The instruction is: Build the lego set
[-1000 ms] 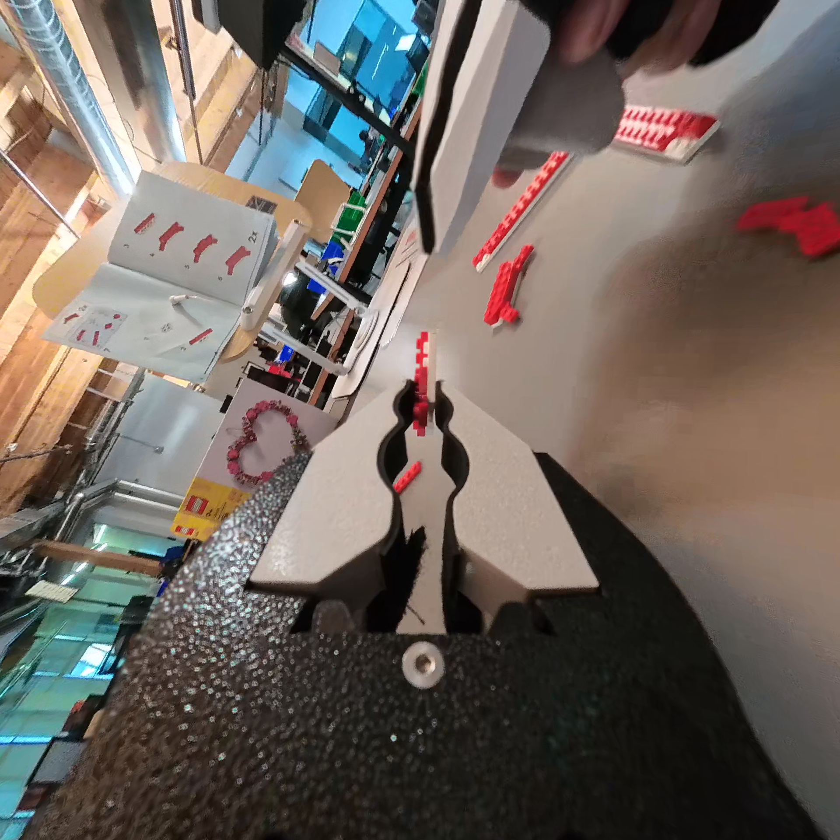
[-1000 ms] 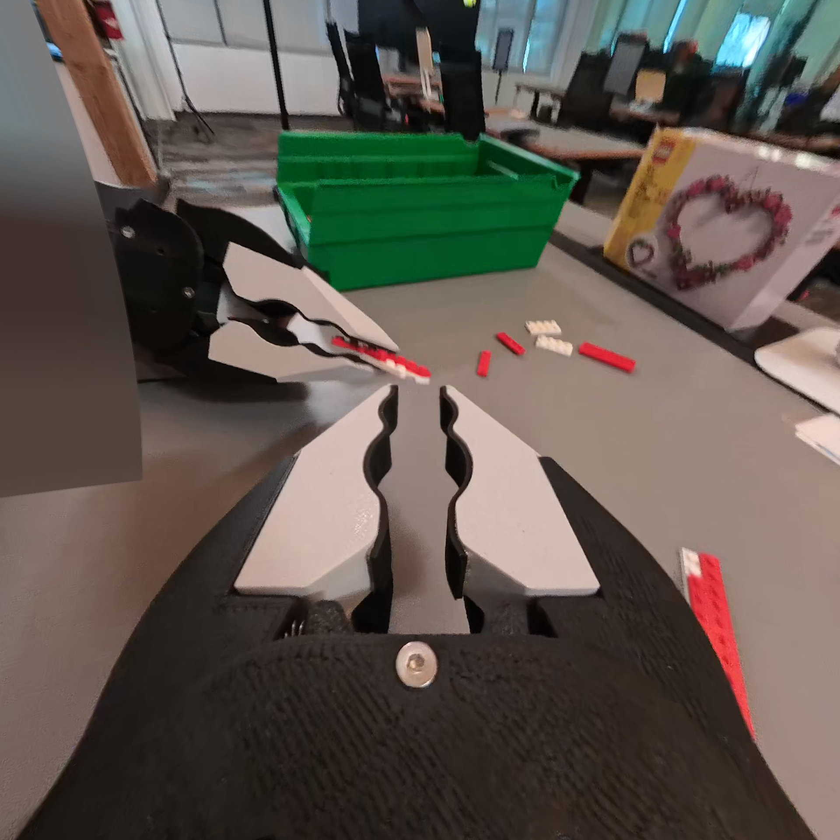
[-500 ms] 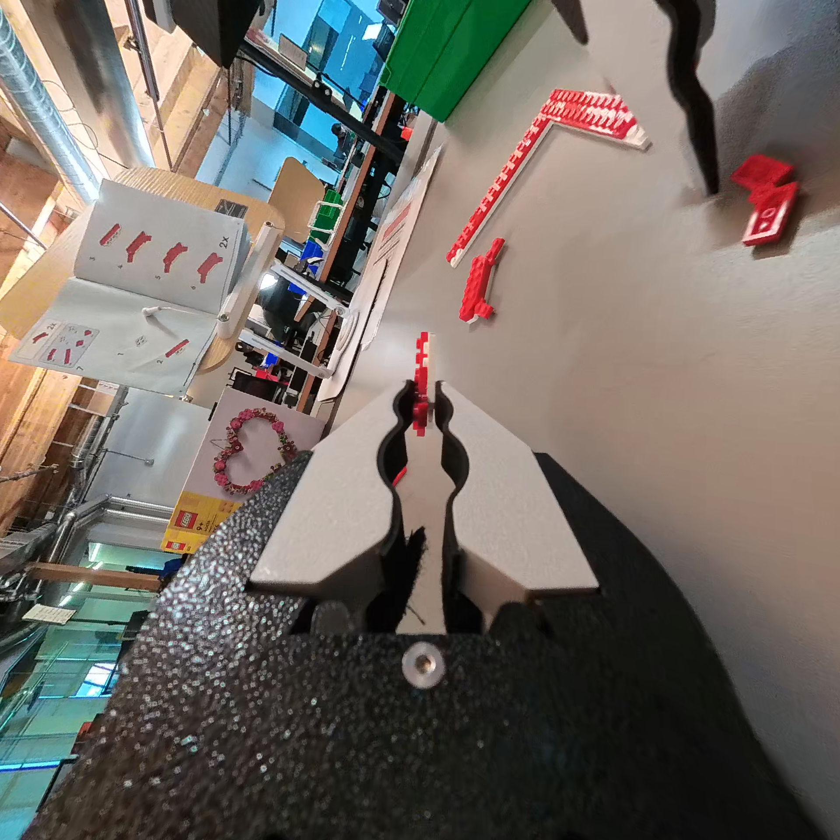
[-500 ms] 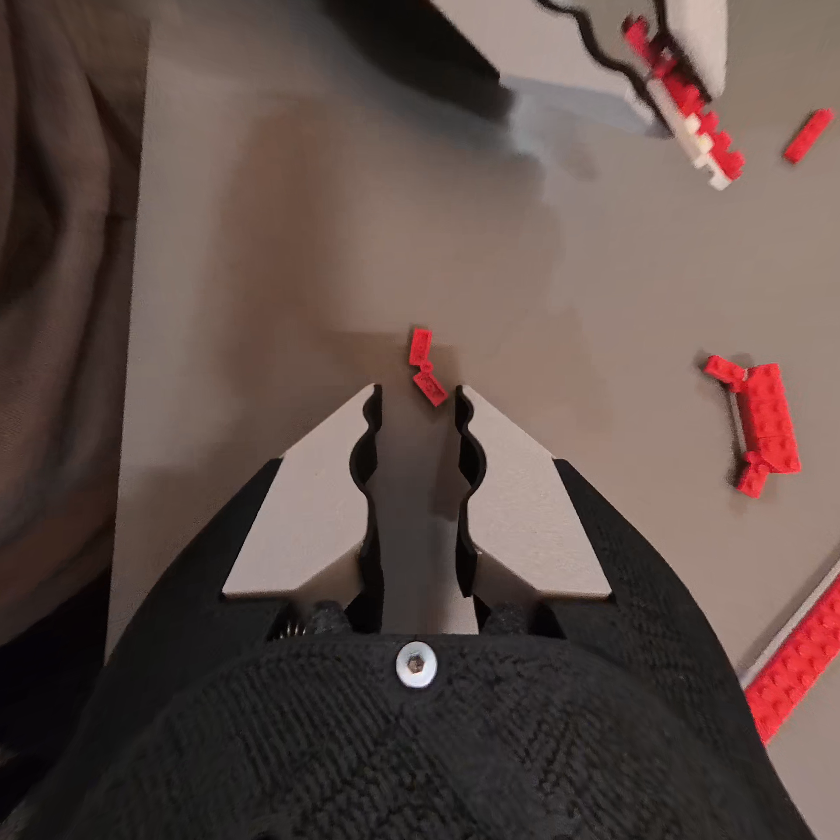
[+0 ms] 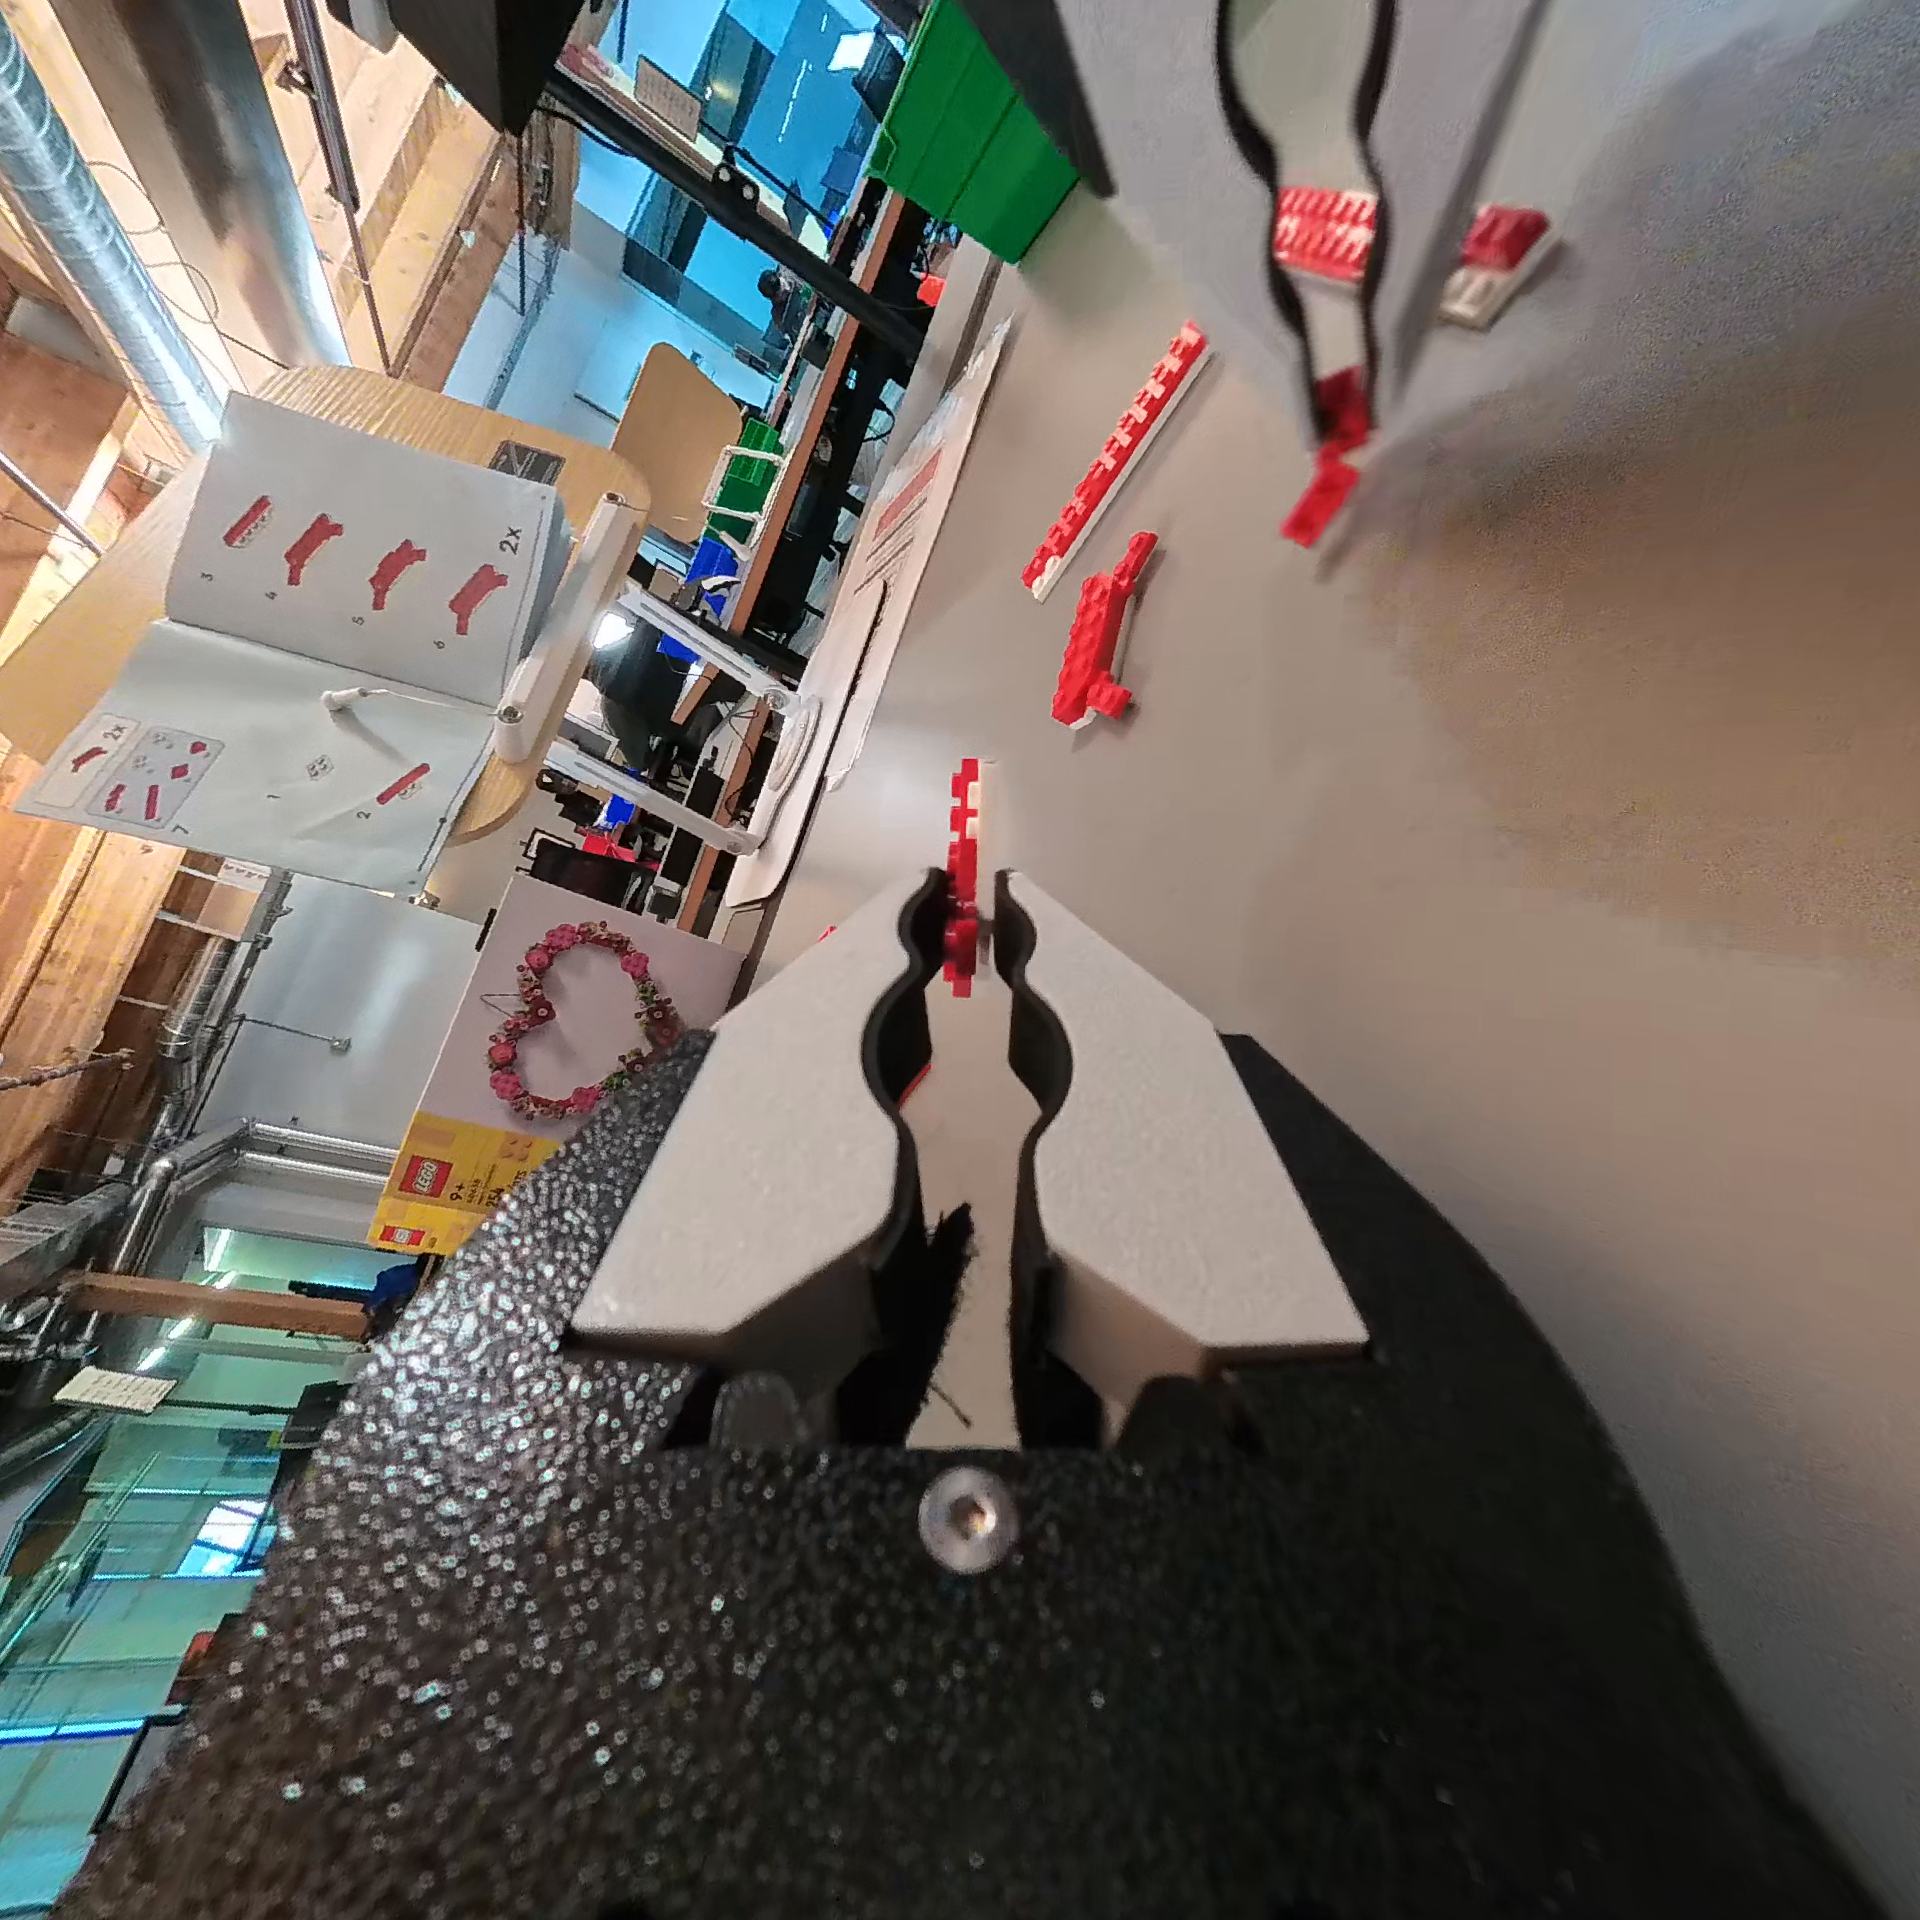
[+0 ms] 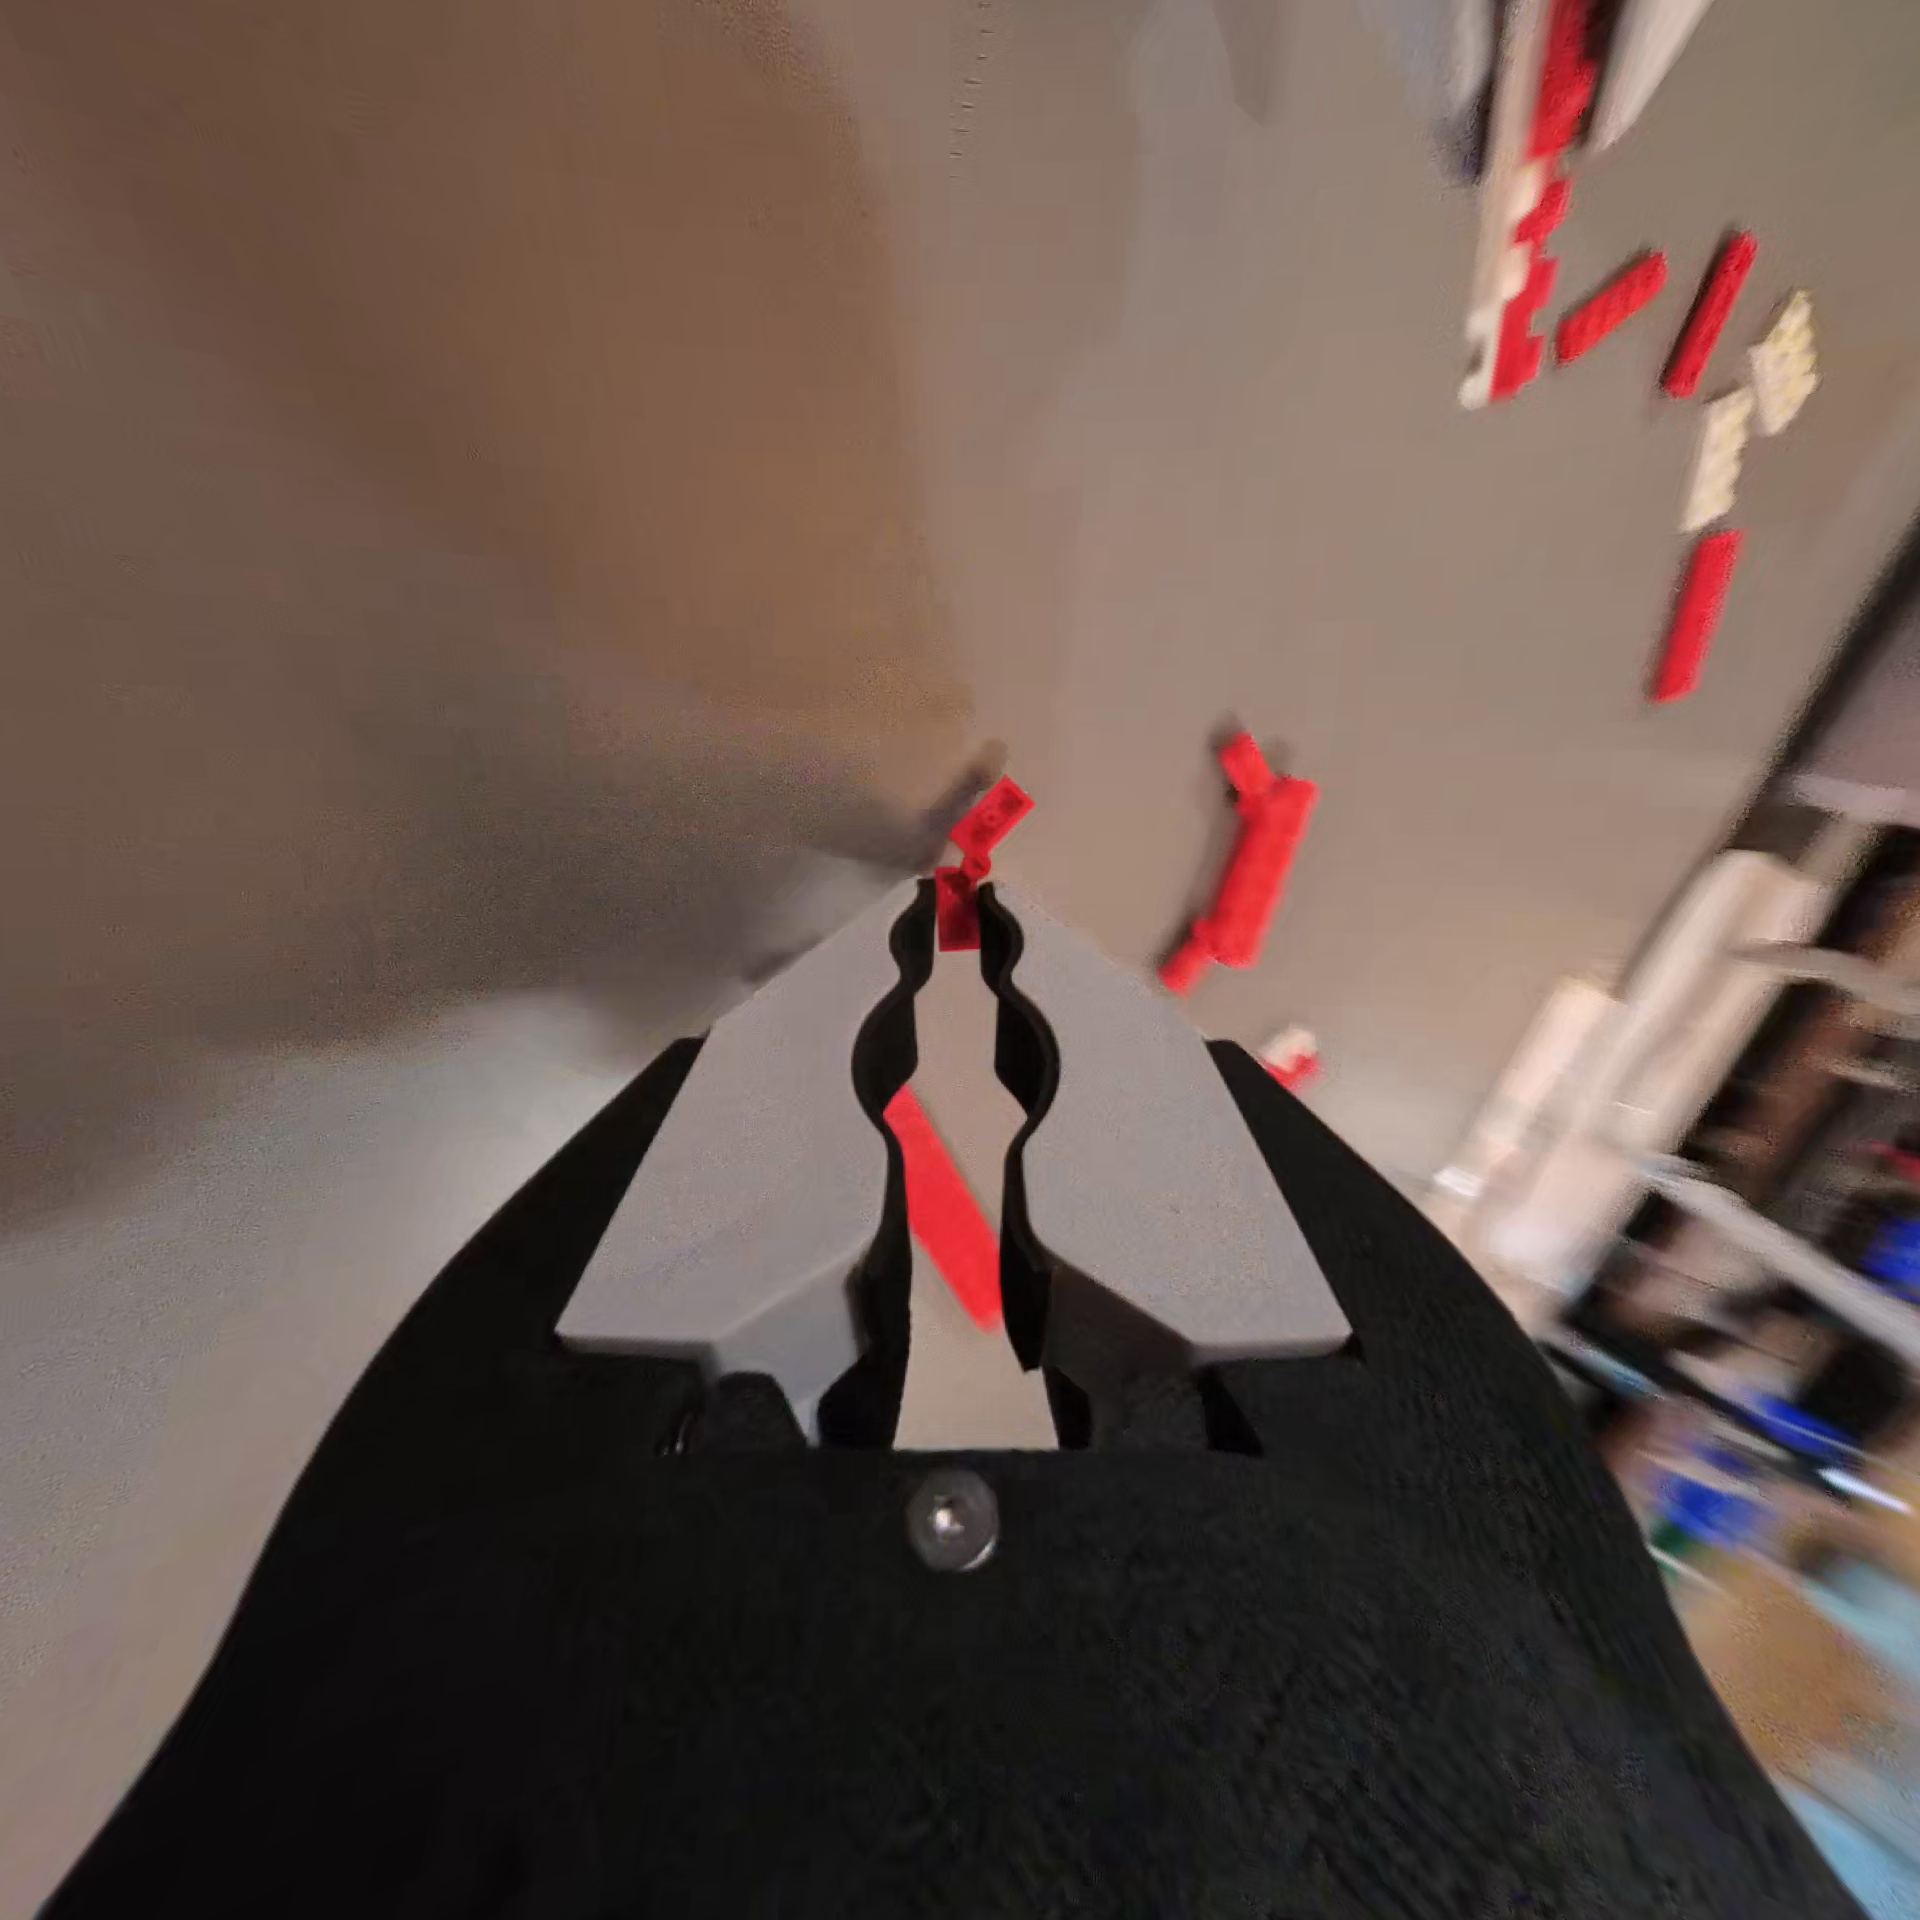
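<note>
My left gripper is shut on a red and white brick strip and holds it above the grey table. My right gripper is shut on a small red hinged piece and holds it lifted off the table. The right gripper also shows at the top of the left wrist view, with the red piece hanging from its tips. A red built section lies on the table; it also shows in the right wrist view. The left gripper's strip appears blurred at the top right of the right wrist view.
A long red L-shaped strip lies beyond the red section. Loose red and white plates lie on the table. A green bin, the set's box and an open instruction booklet stand behind.
My right gripper swung down to the small red hinged piece, closed on it and lifted it off the table. The left gripper kept its hold on the strip.
</note>
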The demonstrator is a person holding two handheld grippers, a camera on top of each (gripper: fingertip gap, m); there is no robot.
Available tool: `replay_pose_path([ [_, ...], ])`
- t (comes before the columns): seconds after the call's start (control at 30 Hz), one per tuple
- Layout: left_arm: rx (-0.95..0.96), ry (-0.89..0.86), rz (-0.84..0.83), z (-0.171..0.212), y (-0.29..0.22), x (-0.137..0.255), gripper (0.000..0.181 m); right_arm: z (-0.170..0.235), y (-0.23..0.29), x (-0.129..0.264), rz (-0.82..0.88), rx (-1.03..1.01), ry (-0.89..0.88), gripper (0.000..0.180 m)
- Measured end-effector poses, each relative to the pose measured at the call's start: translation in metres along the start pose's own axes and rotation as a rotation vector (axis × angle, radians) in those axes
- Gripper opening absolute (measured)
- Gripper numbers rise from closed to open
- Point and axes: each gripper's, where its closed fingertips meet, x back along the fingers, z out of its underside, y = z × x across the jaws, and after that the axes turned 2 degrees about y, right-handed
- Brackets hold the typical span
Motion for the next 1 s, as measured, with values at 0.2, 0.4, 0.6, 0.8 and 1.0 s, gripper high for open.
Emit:
replay_pose_path([
  [0.2, -0.011, 0.005, -0.004, 0.0, 0.001, 0.0, 0.006, 0.02, -0.07, 0.006, 0.493, 0.94, 0.474, 0.006],
  [0.4, -0.011, 0.006, -0.005, 0.0, 0.001, 0.001, 0.006, -0.003, -0.052, -0.016, 0.502, 1.193, 0.377, 0.006],
  [0.6, -0.025, 0.003, 0.002, -0.002, -0.002, 0.0, 0.006, -0.014, -0.025, -0.021, 0.39, 1.348, 0.306, 0.0],
  [0.8, -0.026, 0.005, 0.005, -0.001, -0.002, 0.0, 0.006, -0.024, -0.026, -0.011, 0.428, 1.288, 0.227, 0.027],
  [1.0, -0.057, 0.009, 0.015, -0.001, -0.006, -0.002, 0.006, 0.003, -0.017, 0.0, 0.169, 0.358, 0.082, 0.031],
])
